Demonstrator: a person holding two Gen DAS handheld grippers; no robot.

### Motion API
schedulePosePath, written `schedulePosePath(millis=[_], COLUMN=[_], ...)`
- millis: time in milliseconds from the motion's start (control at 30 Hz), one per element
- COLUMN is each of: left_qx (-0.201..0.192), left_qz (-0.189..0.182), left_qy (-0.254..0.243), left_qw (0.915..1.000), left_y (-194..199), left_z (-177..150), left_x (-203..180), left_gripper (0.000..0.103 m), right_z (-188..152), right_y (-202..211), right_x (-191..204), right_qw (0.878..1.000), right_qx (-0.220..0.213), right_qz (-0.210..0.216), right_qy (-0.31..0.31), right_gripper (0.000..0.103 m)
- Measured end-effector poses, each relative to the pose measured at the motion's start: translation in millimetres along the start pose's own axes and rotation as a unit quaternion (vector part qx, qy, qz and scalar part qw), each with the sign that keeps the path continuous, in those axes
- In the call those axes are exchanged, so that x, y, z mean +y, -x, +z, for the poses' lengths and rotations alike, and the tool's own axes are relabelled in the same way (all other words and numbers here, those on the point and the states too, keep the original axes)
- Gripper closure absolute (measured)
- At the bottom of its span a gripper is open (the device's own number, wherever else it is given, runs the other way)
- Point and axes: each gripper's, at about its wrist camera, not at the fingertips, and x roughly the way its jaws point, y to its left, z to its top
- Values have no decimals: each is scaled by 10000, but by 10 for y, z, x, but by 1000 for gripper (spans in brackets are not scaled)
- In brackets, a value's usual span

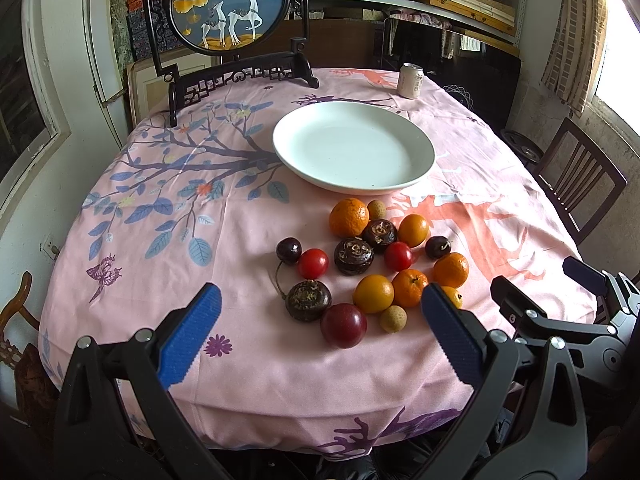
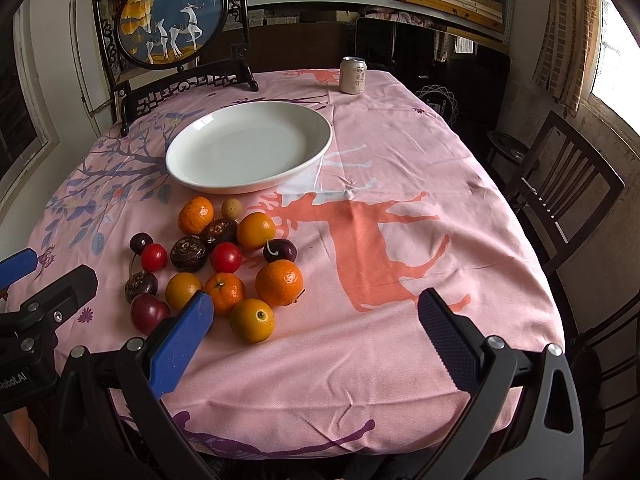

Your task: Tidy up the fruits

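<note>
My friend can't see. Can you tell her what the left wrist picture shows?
A pile of small fruits sits on a pink tablecloth, just in front of an empty white plate. The open left gripper hovers over the near fruits, holding nothing.

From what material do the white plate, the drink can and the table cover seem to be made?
White plate: likely glazed ceramic; smooth, with a soft gloss on its thick rim.
Drink can: thin metal, probably aluminium; bare silvery top rim above a printed matte body.
Table cover: woven fabric, matte; it creases and drapes over the edge.
</note>
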Motion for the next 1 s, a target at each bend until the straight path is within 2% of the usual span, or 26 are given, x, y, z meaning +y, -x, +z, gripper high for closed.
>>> schedulePosePath(millis=[133, 233, 400, 467, 600, 667, 800, 1000], left_qx=[-54, 80, 430, 588, 798, 874, 917, 974], left_qz=[15, 66, 180, 234, 244, 185, 81, -261], left_qy=[-21, 25, 156, 205, 334, 376, 271, 43], left_qw=[10000, 9999, 9988, 9978, 9960, 9953, 9954, 9949], left_y=[-12, -79, -276, -364, -482, -534, -540, -622], left_z=[-103, -214, -425, -475, -489, -496, -502, -503], left_x=[92, 206, 384, 437, 497, 506, 404, 134], left_gripper=[2, 2, 2, 2, 2, 2, 2, 3], right_z=[-16, -137, -322, -338, -337, -326, -293, -361], right_y=[-20, -106, -200, -234, -422, -581, -688, -595], right_x=[3, -52, -35, 52, 247, 287, 278, 124], right_qw=[10000, 9997, 9965, 9936, 9899, 9880, 9882, 9916], right_qx=[34, 209, 311, 382, 529, 666, 645, 660], right_qz=[-56, 39, 746, 997, 1144, 1237, 1249, 964], right_qy=[51, 113, 224, 370, 657, 641, 604, 562], right_gripper=[1, 1, 2, 17, 39, 66, 68, 68])
